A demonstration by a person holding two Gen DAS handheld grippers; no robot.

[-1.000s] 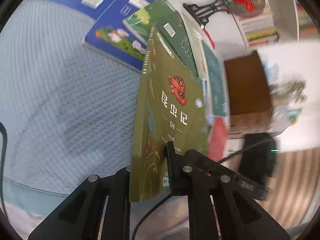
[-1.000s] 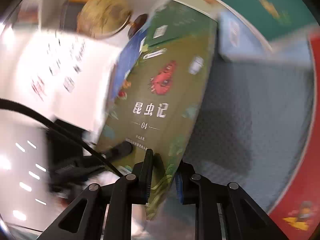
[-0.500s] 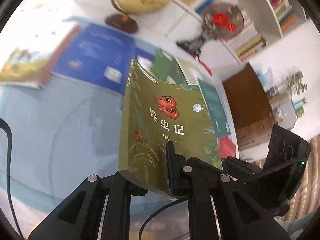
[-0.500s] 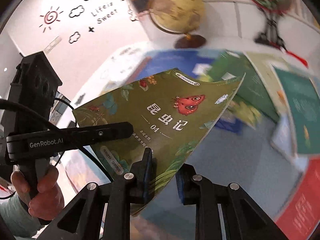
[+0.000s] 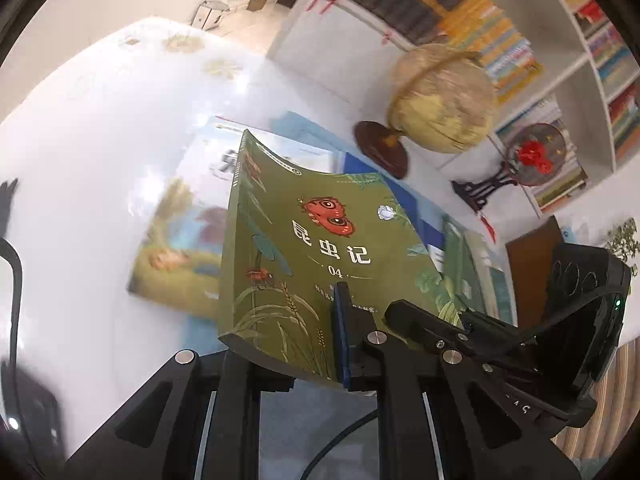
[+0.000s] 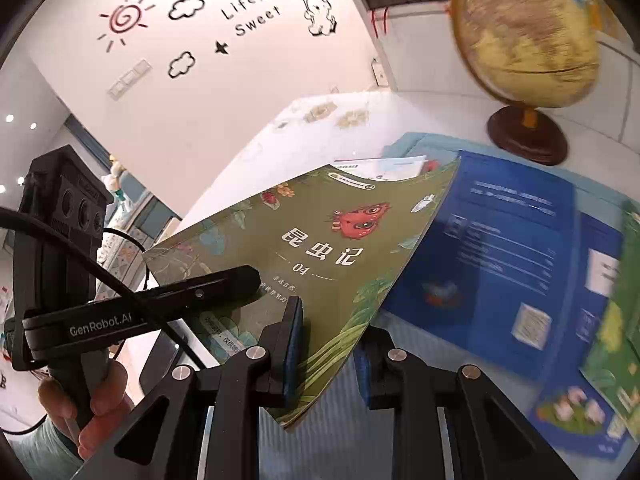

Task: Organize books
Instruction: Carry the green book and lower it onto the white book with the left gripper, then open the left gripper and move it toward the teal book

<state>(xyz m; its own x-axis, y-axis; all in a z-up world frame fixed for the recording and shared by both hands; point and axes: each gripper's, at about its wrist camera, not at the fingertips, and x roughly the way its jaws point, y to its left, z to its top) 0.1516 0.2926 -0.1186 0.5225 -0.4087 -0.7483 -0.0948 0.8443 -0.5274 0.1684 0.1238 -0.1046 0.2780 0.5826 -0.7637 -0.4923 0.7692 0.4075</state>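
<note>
Two hand-held grippers of mine clamp one olive-green book (image 5: 304,256): my left hand-held gripper (image 5: 296,344) grips its bottom edge, my right hand-held gripper (image 6: 326,344) its lower corner, jaws nearly closed on the cover. It hangs tilted above the bench (image 5: 100,120). Beyond lie a blue book (image 6: 500,248) and a pale picture book (image 5: 180,240); a globe (image 6: 524,28) stands at the far edge.

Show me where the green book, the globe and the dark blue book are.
green book (image 5: 320,248), left wrist view, middle of its front cover.
globe (image 6: 524,28), right wrist view, the yellow ball.
dark blue book (image 6: 500,264), right wrist view, its back cover.
</note>
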